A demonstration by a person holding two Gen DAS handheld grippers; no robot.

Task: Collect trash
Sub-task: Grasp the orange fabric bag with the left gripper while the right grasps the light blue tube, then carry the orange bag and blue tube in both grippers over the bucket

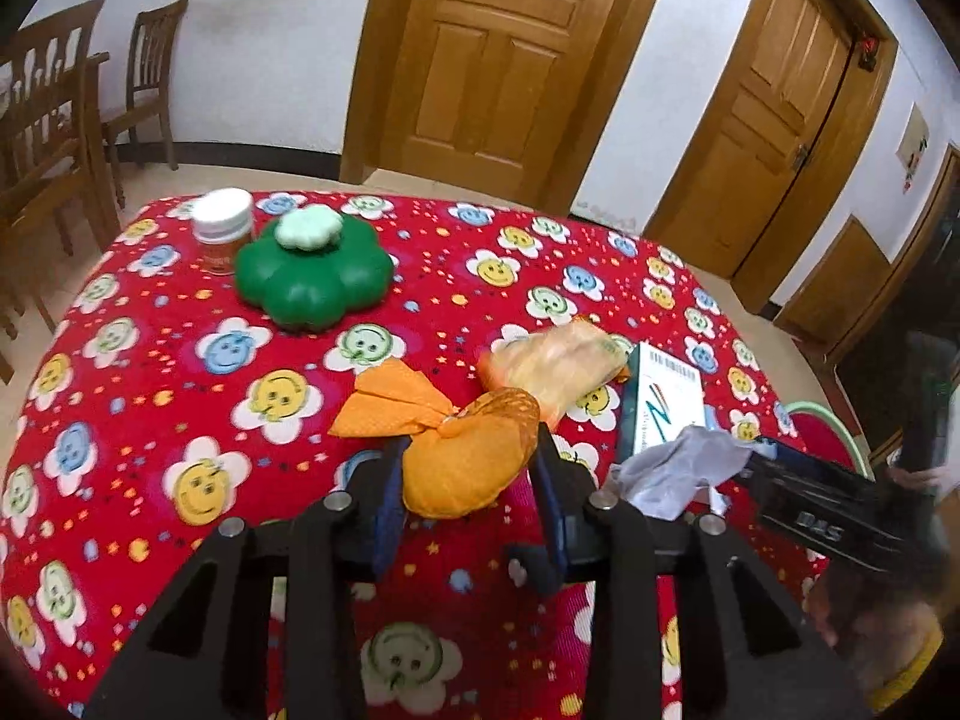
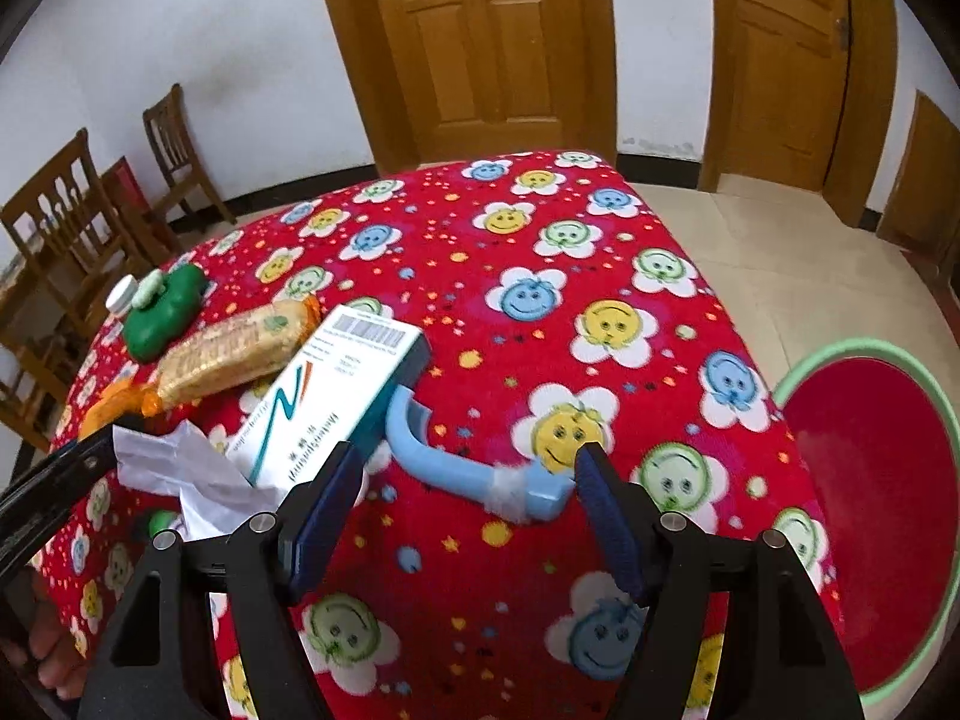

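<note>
My left gripper (image 1: 468, 480) is down on the orange pouch (image 1: 468, 468), a knotted cloth bundle, and both blue pads press its sides: I'm clamped on it. It lies at the near middle of the table (image 1: 180, 360), which wears a red cloth printed all over with smiling flowers in yellow, blue and green.

My right gripper (image 2: 462, 480) hangs spread apart over the blue plastic piece (image 2: 474, 474), a curved handle lying flat on the cloth. One pad sits just beside its near end, the other well clear, nothing gripped.

Just left of that sits the white box (image 2: 336, 396) with a barcode label, leaning across the snack wrapper (image 2: 234, 354). A crumpled tissue (image 2: 180, 474) lies against the box's near corner.

Far corner of the table: a green flower-shaped container (image 1: 312, 276) with a pale lid, and a white-capped jar (image 1: 221, 228) touching it behind.

Off the table's right edge, down on the pale tiled floor, a red basin (image 2: 870, 480) with a light green rim.

Around the room: white walls, two panelled wooden doors (image 1: 498, 60), dark wooden chairs (image 1: 150, 72) along the left wall.
</note>
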